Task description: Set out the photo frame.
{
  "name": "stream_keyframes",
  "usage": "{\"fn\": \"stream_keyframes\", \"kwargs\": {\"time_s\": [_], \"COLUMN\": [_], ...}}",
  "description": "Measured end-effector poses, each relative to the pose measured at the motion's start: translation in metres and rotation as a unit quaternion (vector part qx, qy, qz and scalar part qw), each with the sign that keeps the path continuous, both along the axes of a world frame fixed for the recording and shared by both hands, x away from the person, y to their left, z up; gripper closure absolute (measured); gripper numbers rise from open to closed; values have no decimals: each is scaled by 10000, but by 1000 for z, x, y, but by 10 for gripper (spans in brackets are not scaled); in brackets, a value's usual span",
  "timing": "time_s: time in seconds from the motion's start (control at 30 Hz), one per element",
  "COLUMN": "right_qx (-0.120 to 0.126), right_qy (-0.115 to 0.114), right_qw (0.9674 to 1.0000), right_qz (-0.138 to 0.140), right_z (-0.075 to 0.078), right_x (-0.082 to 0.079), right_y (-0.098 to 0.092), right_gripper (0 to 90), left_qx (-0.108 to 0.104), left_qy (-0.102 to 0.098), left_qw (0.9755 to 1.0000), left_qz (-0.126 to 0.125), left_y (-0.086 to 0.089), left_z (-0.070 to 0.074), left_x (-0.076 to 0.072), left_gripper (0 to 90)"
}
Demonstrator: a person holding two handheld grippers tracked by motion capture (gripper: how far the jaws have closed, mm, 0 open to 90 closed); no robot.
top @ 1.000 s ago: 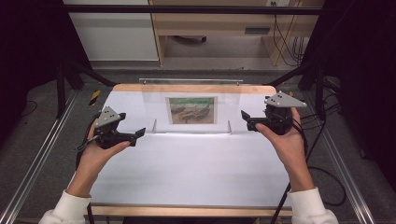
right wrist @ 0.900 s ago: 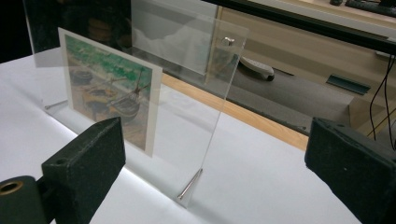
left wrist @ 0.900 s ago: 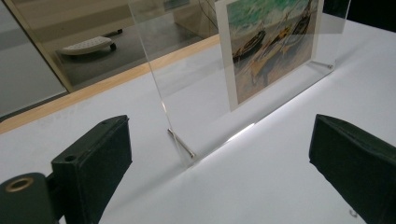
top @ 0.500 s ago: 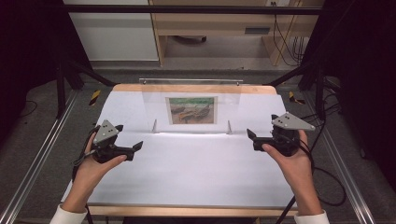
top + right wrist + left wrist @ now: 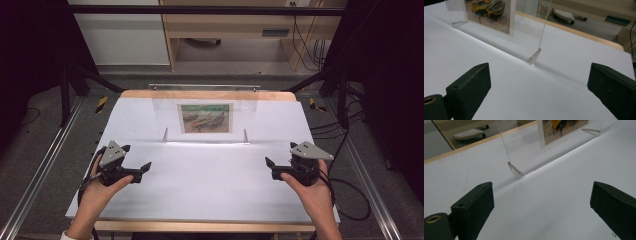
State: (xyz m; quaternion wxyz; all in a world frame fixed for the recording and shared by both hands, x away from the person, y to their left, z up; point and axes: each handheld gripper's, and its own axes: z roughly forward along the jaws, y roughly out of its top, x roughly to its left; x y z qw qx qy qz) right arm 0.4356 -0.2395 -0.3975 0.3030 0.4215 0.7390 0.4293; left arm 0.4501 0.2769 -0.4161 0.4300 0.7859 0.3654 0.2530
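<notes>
so the clear picture stand (image 5: 206, 117) runs left-right on the far side, dead between left gripper (image 5: 134, 172) and right gripper (image 5: 276, 169), both with jaws wide apart and holding nothing.

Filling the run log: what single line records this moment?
left gripper: open, empty | right gripper: open, empty | clear picture stand: upright, untouched, mid-table

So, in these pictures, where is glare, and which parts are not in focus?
High view: a bright streak along the foot of the clear panel on the white table. Left gripper view: the same streak, and near jaws soft. Right gripper view: the picture blurred, jaws soft.
</notes>
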Motion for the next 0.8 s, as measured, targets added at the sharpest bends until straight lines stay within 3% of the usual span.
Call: {"fn": "stream_keyframes", "kwargs": {"time_s": [0.23,0.43,0.53,0.6,0.8], "right_qx": [13,-19,-4,-46,-132], "right_qy": [167,474,706,1001,1246], "right_qw": [9998,9986,9970,9941,9910], "right_qz": [-70,-219,-322,-414,-471], "right_z": [-18,-36,-45,-50,-56], "right_x": [-3,3,6,10,14], "right_y": [-3,-11,-15,-19,-24], "right_gripper": [53,55,62,61,63], "left_qx": [169,296,398,418,557], "left_qy": [171,437,553,637,787], "left_qw": [9997,9985,9975,9969,9950], "left_qz": [72,135,183,215,270], "left_y": [6,14,19,23,29], "left_z": [-9,-16,-20,-22,-28], "left_x": [0,6,9,11,15], "left_gripper": [51,52,54,57,57]}}
